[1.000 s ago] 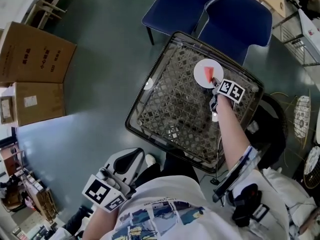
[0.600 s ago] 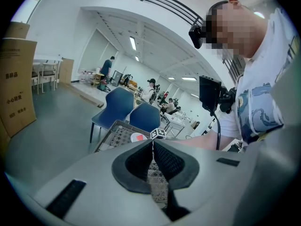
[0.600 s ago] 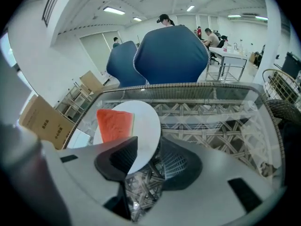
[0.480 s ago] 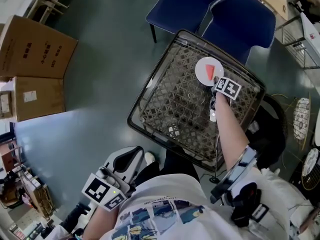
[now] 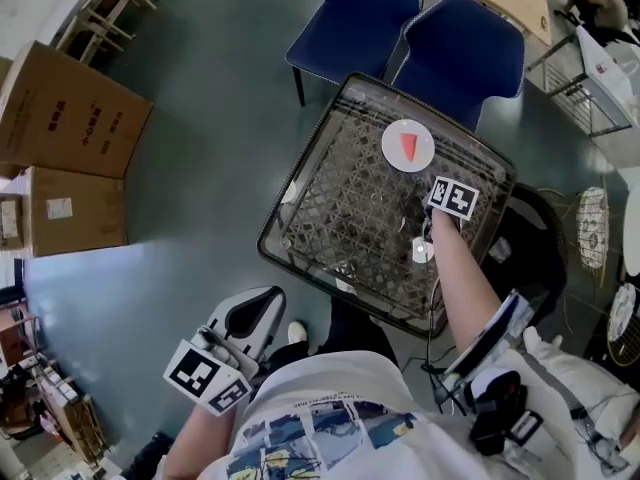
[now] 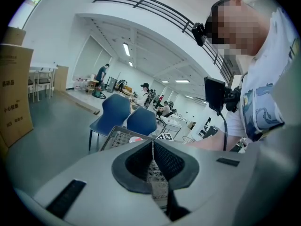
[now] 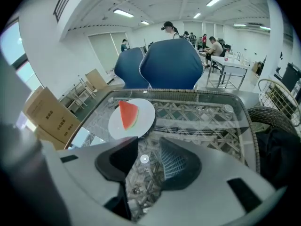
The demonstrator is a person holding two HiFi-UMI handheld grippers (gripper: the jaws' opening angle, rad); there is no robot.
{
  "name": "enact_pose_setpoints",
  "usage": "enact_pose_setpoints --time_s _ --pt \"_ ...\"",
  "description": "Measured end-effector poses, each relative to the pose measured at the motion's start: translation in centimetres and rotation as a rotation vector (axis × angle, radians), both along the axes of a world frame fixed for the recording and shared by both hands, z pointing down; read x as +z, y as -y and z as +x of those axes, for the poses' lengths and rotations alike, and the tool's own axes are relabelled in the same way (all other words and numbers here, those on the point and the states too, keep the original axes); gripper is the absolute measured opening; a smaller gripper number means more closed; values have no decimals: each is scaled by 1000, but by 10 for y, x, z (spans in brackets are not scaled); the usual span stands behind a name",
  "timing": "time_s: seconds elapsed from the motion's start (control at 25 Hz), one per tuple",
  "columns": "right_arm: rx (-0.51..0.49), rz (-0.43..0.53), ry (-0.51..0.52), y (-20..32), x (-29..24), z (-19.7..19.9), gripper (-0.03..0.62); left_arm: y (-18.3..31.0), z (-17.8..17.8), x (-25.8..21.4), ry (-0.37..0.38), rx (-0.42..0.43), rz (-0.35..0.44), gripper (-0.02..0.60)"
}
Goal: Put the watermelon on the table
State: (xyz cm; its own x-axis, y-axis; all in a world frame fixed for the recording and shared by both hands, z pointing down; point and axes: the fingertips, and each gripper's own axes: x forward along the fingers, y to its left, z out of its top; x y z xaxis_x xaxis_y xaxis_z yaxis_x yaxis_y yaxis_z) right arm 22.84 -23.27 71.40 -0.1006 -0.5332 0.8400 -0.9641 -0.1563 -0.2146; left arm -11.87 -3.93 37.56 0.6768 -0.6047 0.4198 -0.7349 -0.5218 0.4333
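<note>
Overhead, at the far left, two closed cardboard boxes (image 5: 70,108) sit on the grey floor, their contents hidden. Nearer the bottom, the left gripper (image 5: 262,303) hangs beside the person's printed white shirt (image 5: 330,428), off the worktop. In the left gripper view its jaws (image 6: 152,147) are pressed together with nothing between them. At the centre stands the worktop (image 5: 330,268), a square wicker frame under a glass sheet, with two blue chairs (image 5: 350,18) beyond its far edge. On the far part of the glass rests a round white plate (image 5: 392,148), and one red wedge of watermelon (image 5: 409,147) lies on it, green rind toward the person. Just to the right and nearer the person, the right gripper (image 5: 432,190) hovers over the glass at the end of a bare forearm, apart from the plate. In the right gripper view its jaws (image 7: 149,145) stand wide, have just been opening, and hold nothing. Only glass and wicker show through the gap between them. The watermelon (image 7: 128,115) lies ahead of the jaws and to their left, on the plate (image 7: 146,108), clear of both pads. At the far right, a wire rack (image 5: 585,98) stands on the floor.
</note>
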Motion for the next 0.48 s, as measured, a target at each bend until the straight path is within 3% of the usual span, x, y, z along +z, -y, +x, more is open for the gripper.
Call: enact_pose_setpoints --time_s 0.08,0.24,0.48 --pt "-30 15 -1 -22 -17 -8 143 -9 -5 -6 2 21 29 17" --pt "-187 86 -23 -83 -64 -49 23 -43 -26 -16 13 55 96 17" --pt "-448 231 -117 -199 -153 -128 11 -103 -63 -27 -40 123 146 9"
